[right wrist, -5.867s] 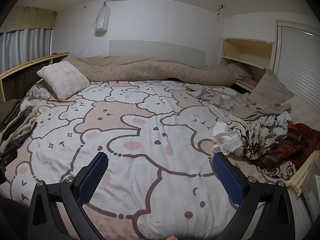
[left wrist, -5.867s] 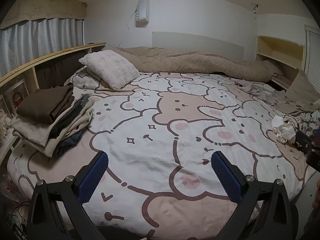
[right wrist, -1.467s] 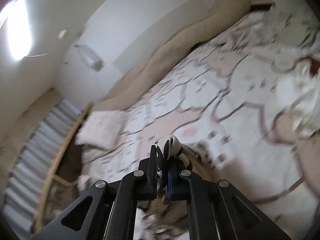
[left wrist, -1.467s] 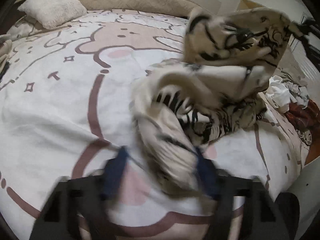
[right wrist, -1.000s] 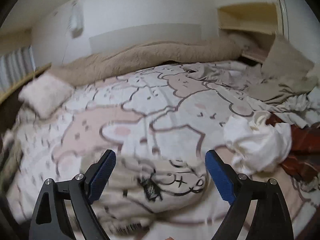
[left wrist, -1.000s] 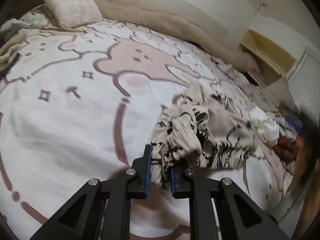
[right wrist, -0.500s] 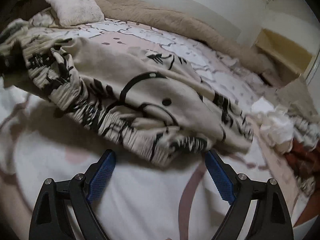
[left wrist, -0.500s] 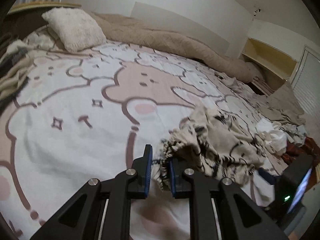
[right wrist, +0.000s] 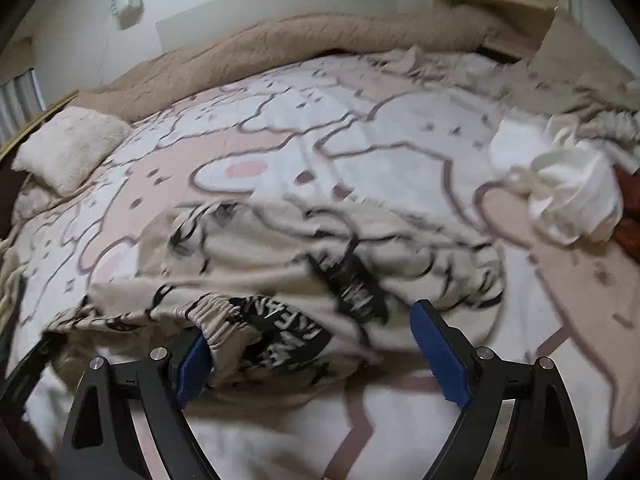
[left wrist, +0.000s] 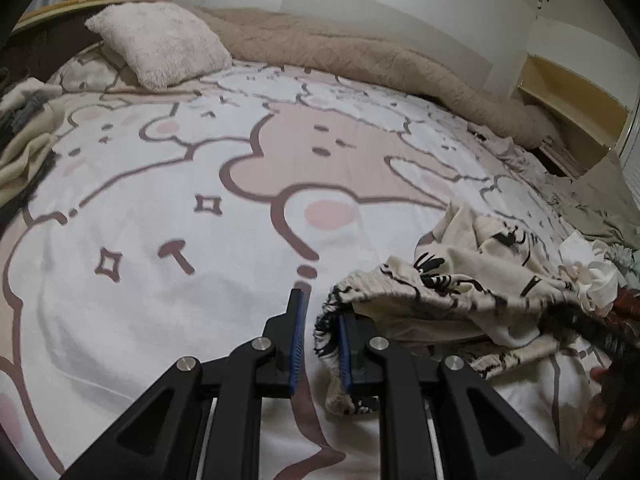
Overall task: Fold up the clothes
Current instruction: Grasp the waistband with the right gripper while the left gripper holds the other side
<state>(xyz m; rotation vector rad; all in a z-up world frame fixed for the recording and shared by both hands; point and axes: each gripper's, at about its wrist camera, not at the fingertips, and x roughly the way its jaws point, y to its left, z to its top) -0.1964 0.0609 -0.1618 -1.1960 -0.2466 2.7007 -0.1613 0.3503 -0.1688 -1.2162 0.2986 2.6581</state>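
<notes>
A cream garment with black print point(left wrist: 460, 280) lies crumpled on the bear-print bedspread point(left wrist: 200, 240). My left gripper point(left wrist: 320, 344) is shut on its elastic waistband at the garment's left end and holds that edge slightly raised. In the right wrist view the same garment point(right wrist: 304, 256) spreads in front of my right gripper point(right wrist: 316, 356), which is open. The waistband drapes over its left finger point(right wrist: 192, 356); the right finger point(right wrist: 440, 360) stands apart from the cloth.
A fluffy pillow point(left wrist: 160, 40) and a tan duvet point(left wrist: 360, 52) lie at the head of the bed. Folded clothes point(left wrist: 20, 148) sit at the left edge. A white garment point(right wrist: 560, 192) and a dark red one point(right wrist: 628, 216) lie at the right.
My left gripper keeps its hold on the waistband and has pulled it left. My right gripper, open, has moved in low against the garment's near edge.
</notes>
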